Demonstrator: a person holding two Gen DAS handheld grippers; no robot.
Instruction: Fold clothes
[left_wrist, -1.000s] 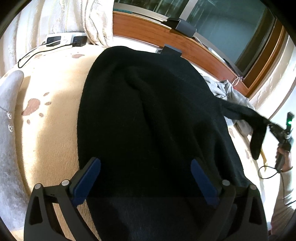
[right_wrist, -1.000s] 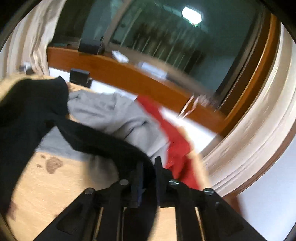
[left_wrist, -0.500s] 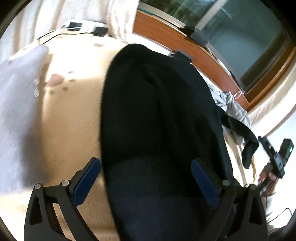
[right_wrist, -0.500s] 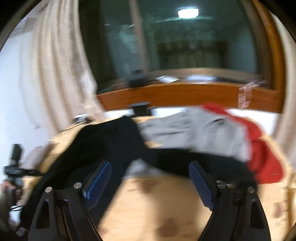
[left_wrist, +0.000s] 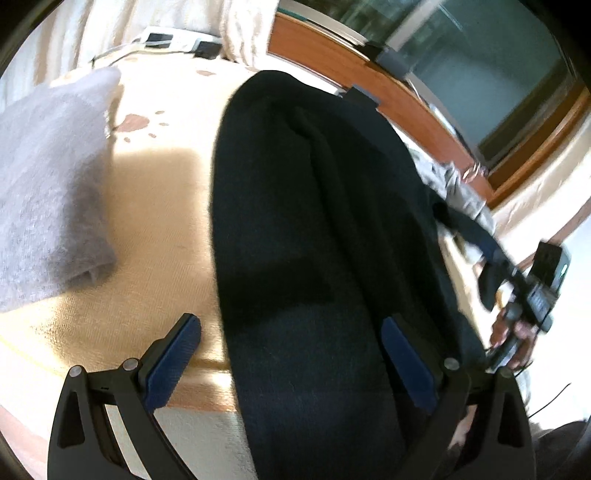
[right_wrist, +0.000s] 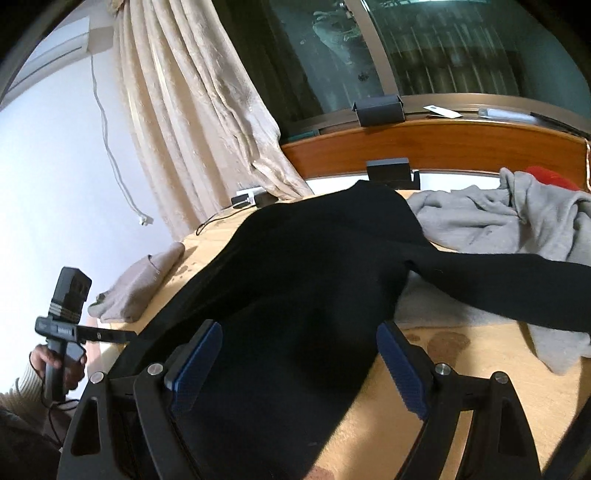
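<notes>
A black sweater (left_wrist: 314, 221) lies lengthwise on the beige cloth-covered surface (left_wrist: 155, 206). My left gripper (left_wrist: 290, 332) is open over the sweater's near end, and the left pad (left_wrist: 173, 354) stands clear of the fabric edge. In the right wrist view the sweater body (right_wrist: 314, 266) lies under my open right gripper (right_wrist: 299, 332), with nothing pinched. One black sleeve (right_wrist: 498, 288) stretches out to the right over grey cloth. Each view shows the other gripper in a hand: the right one (left_wrist: 524, 291) and the left one (right_wrist: 66, 325).
A folded grey garment (left_wrist: 44, 184) lies left of the sweater. A heap of grey clothing (right_wrist: 498, 221) and a red piece (right_wrist: 546, 175) sit at the far right. Behind are a curtain (right_wrist: 192, 110), a power strip (left_wrist: 170, 38) and a wooden sill (right_wrist: 443, 144).
My right gripper let go of the black sleeve, opened wide and swung left over the sweater body. My left gripper drew back toward the near edge, bringing the folded grey garment into view.
</notes>
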